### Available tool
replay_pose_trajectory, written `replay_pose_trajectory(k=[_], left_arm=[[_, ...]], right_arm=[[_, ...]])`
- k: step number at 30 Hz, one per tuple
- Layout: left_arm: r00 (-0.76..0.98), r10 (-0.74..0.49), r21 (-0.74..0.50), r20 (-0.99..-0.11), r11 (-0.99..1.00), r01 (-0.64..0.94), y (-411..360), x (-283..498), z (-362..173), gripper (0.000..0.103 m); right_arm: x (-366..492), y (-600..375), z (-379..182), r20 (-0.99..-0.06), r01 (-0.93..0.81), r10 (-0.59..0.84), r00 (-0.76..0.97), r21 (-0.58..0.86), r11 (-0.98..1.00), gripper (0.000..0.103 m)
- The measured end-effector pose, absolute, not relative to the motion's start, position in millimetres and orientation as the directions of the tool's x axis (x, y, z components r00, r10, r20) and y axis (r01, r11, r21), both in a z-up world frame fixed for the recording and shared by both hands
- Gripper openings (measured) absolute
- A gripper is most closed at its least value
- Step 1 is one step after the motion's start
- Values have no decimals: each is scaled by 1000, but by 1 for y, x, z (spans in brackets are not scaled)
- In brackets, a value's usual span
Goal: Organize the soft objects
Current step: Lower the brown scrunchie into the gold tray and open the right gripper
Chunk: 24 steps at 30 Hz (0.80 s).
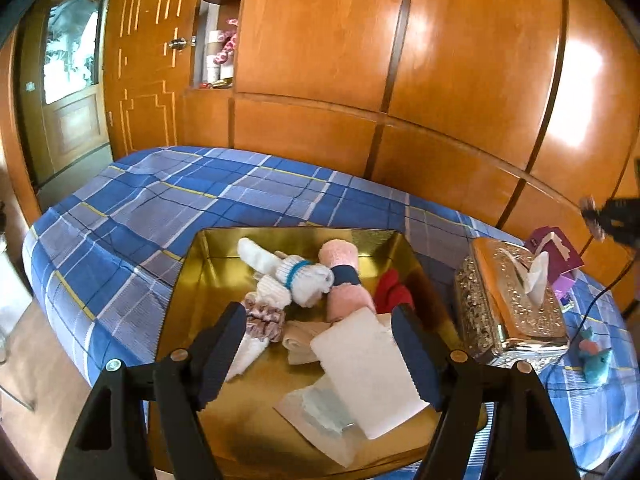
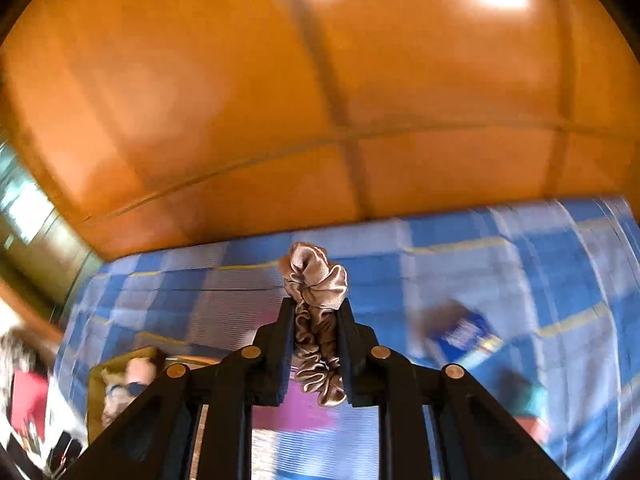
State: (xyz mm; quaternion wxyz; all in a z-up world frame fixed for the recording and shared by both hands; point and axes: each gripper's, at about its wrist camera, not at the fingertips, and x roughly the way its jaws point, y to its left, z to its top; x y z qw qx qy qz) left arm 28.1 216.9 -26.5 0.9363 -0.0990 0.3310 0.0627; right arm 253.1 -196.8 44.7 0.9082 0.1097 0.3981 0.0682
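In the left wrist view a gold tray (image 1: pixel 208 280) lies on the plaid bed and holds soft things: a white sock bundle (image 1: pixel 296 270), a pink rolled towel (image 1: pixel 344 276), a red cloth (image 1: pixel 394 288), a pale scrunchie (image 1: pixel 262 320) and a white folded cloth (image 1: pixel 368 368). My left gripper (image 1: pixel 320 324) is open above the tray, holding nothing. In the right wrist view my right gripper (image 2: pixel 316 304) is shut on a tan satin scrunchie (image 2: pixel 316 280), held above the bed. The tray (image 2: pixel 98 376) shows blurred at lower left.
An ornate metal tissue box (image 1: pixel 512 300) stands right of the tray, with a purple box (image 1: pixel 556 252) behind it and a small blue-pink toy (image 1: pixel 596 360) beside a cable. Wooden wardrobe panels (image 1: pixel 360 60) back the bed. A blurred blue packet (image 2: pixel 464 332) lies on the bed.
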Motion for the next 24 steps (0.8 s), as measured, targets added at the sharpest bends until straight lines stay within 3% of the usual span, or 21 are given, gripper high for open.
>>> replay_pose_trajectory(k=[5,12,18,24], left_arm=[[754,99,-127,-650,964,-235,228,26,-33,76],[744,140,-112,-654,954,-278,235,23,-35,76],[744,177,-89,-644,949,-303,240,18,-31,76],[743,211,-77,-636,940,-333,250,12,-28,76]], right_arm=[[230,-105,55,-680,-354,392,620,203,913,18],[168,-2,36,-724,-623,536,435,188,759,18],[131,55,2,-770,-704,576,277,246,667,19],[145,100,-33,-783,-665,559,275,265,698,21]])
